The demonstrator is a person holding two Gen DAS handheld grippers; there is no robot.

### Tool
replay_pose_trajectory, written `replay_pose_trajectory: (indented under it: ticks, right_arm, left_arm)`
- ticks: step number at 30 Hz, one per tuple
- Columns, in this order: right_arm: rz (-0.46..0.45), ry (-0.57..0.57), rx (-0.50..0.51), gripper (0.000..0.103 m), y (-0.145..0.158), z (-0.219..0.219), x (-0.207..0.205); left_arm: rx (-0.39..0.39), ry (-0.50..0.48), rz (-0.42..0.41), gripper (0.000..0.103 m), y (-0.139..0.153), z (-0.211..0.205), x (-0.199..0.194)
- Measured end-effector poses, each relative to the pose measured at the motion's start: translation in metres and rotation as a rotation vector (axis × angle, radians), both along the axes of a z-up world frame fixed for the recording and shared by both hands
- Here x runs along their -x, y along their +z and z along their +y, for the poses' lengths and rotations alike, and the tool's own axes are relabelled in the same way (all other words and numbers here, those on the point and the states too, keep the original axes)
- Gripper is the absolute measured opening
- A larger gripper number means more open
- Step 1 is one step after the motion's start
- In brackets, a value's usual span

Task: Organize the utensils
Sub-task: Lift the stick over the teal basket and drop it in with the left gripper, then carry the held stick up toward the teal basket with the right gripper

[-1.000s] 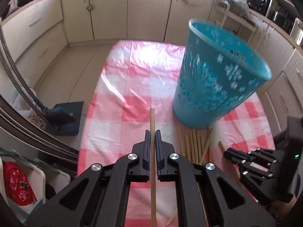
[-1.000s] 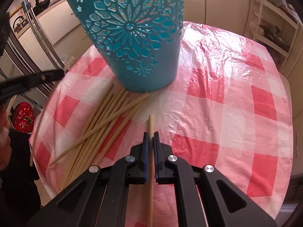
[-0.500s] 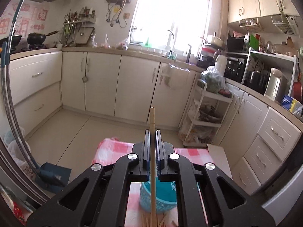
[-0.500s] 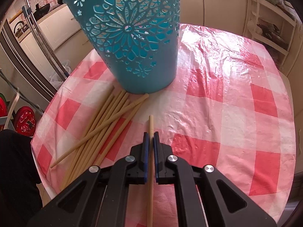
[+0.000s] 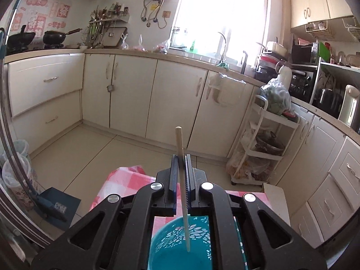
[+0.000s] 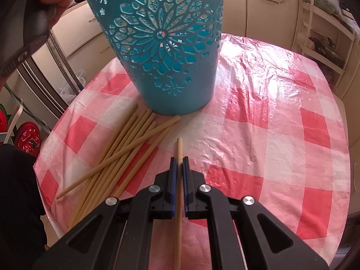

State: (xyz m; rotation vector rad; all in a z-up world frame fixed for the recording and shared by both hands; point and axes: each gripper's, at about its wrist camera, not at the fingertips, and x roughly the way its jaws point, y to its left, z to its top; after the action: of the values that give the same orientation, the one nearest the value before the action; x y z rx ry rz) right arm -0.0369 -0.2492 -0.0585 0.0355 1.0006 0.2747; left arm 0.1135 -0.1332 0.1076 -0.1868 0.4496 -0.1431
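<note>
One chopstick hanging over the bucket, one waiting its turn

The pale wooden chopstick [image 5: 182, 180] in your left gripper [image 5: 180, 175] is stood upright with its lower end already inside the teal plastic cut-out basket [image 5: 180, 247], so letting go should drop it straight in; the jaws look a bit slack around it in the left wrist view, so I honestly can't tell if they're pinching it or just loose. Your right gripper [image 6: 179, 175] is clenched on a second wooden chopstick [image 6: 178, 180], held low above the red-and-white checked plastic tablecloth [image 6: 270, 135], probably parked as next in line. The loose bundle of wooden chopsticks [image 6: 121, 148] lies fanned on the cloth, its far ends right up by the basket's base.
</note>
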Motion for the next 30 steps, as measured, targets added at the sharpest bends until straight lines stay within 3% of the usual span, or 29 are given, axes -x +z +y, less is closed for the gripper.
replay_pose_trajectory:
  ticks: [6,9,11,17,20,24,30]
  right_arm:
    - [0.001,0.003,-0.002,0.006,0.000,0.000,-0.002]
    - [-0.004,0.006,0.012,0.006,0.001,0.002,-0.001]
    - [-0.005,0.009,0.024,0.006,0.001,0.003,-0.001]
    - [-0.005,-0.001,0.020,0.008,0.000,0.004,0.000]
    - [-0.009,-0.011,0.012,0.009,0.000,0.003,-0.001]
    - [-0.020,-0.014,0.048,0.007,0.000,0.007,-0.001]
    - [-0.034,-0.016,0.092,0.007,0.001,0.013,0.000]
  left_arm:
    - [-0.063,-0.031,0.073,0.009,-0.021,0.006,0.008]
    - [-0.091,-0.014,0.095,0.033,-0.021,0.019,0.024]
    - [-0.097,0.014,0.082,0.054,-0.015,0.034,0.041]
    - [-0.129,0.088,-0.018,0.080,0.006,0.089,0.094]
    - [-0.117,0.129,-0.019,0.081,-0.002,0.114,0.103]
    - [0.006,0.128,0.098,0.081,-0.018,0.144,0.091]
    - [0.036,0.117,0.127,0.081,-0.021,0.150,0.084]
